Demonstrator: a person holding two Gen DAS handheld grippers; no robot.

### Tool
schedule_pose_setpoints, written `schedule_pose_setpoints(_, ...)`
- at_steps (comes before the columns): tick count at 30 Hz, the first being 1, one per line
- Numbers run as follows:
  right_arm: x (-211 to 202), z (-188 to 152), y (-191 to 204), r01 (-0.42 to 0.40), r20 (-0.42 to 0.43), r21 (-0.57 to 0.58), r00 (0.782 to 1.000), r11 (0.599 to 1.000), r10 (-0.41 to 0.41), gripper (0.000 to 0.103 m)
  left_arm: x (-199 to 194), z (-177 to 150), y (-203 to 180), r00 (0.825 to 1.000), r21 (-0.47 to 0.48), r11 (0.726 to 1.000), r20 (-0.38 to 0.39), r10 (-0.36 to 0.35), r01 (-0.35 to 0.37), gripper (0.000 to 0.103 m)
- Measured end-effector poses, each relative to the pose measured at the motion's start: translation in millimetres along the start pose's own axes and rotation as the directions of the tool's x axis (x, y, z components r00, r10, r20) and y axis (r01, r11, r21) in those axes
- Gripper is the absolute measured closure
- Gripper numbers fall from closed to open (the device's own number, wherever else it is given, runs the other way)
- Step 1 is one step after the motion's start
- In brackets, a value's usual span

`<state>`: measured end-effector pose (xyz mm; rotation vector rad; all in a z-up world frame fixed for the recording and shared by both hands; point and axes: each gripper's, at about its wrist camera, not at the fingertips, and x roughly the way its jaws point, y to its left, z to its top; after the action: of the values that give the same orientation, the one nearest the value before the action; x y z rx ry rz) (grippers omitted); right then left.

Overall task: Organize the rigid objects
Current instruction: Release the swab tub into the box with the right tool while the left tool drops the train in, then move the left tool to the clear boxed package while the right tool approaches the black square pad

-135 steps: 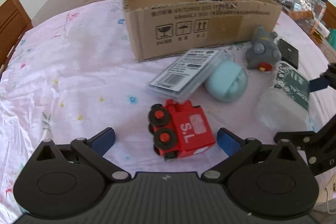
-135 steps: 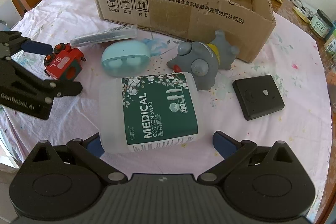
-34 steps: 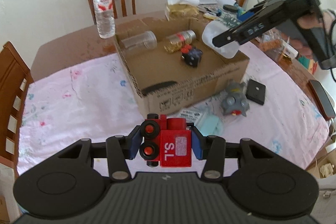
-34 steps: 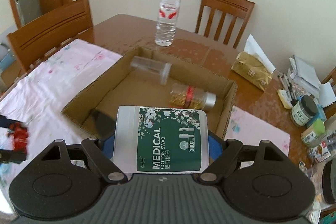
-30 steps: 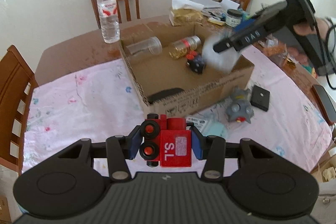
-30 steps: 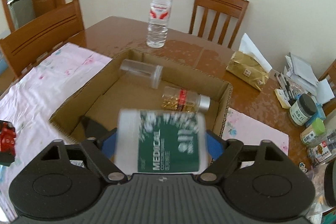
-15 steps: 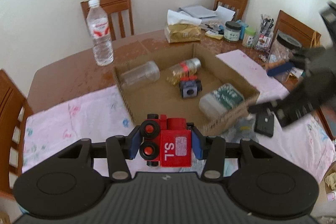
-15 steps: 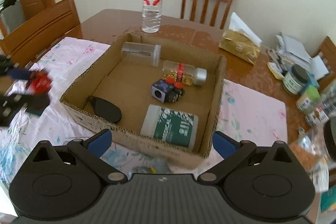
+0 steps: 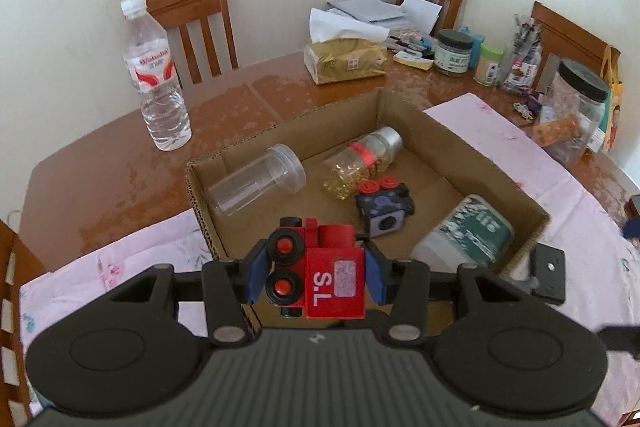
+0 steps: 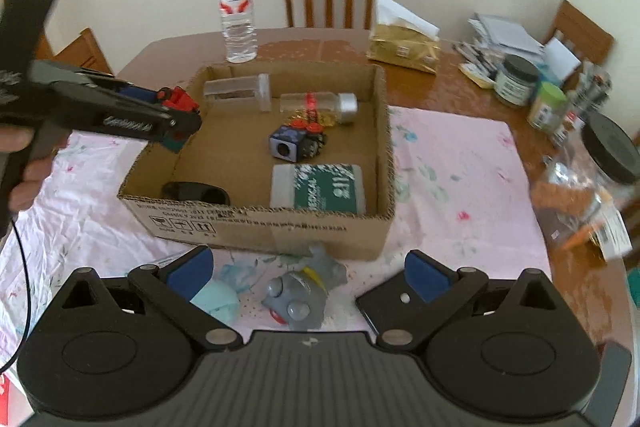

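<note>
My left gripper [image 9: 316, 273] is shut on a red toy train [image 9: 320, 273] marked "S.L" and holds it above the near left edge of the cardboard box [image 9: 492, 171]. In the right wrist view the left gripper [image 10: 176, 115] hovers with the train [image 10: 176, 99] over the box's left wall [image 10: 156, 151]. The cotton swab tub [image 10: 318, 187] lies inside the box, also seen in the left wrist view [image 9: 468, 235]. My right gripper [image 10: 310, 273] is open and empty, low over the cloth in front of the box.
In the box lie a clear jar [image 9: 256, 179], a capsule bottle [image 9: 362, 161], a dark cube toy [image 9: 384, 205] and a black object [image 10: 196, 193]. On the cloth sit a grey toy [image 10: 300, 297], a light blue case [image 10: 218, 299] and a black pad [image 9: 548, 273]. A water bottle [image 9: 156, 75] stands behind.
The right gripper released the cotton swab tub into the box, opened, and drew back toward the near side. The left gripper moved the train forward over the box's edge.
</note>
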<state>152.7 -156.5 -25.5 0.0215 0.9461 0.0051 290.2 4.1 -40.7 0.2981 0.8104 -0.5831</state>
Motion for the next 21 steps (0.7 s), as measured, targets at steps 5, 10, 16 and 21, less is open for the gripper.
schedule_pose_setpoints(5, -6.0, -17.3, -1.2, 0.062, -0.016, 0.062, 0.998, 0.996, -0.061, 0.000, 14.5, 11.5, 14.1, 0.999, -0.004, 0.999, 0.024, 0.040, -0.040, 0.027)
schedule_pose_setpoints(10, -9.7, -33.5, -2.4, 0.112, -0.034, 0.114, 0.994, 0.987, -0.108, 0.000, 1.3, 8.3, 17.9, 0.992, -0.005, 0.997, 0.102, 0.073, -0.073, 0.002)
schedule_pose_setpoints(16, -9.7, -44.0, -7.1, 0.138, -0.050, 0.127, 0.990, 0.982, -0.133, 0.000, -17.8, -7.1, 15.5, 0.994, -0.040, 0.997, 0.095, 0.062, -0.059, 0.002)
schedule_pose_setpoints(21, 0.2, -47.1, -21.3, 0.142, -0.060, 0.119, 0.989, 0.983, -0.135, 0.000, -37.6, -25.5, 6.4, 0.993, -0.080, 0.993, 0.075, 0.089, -0.083, 0.001)
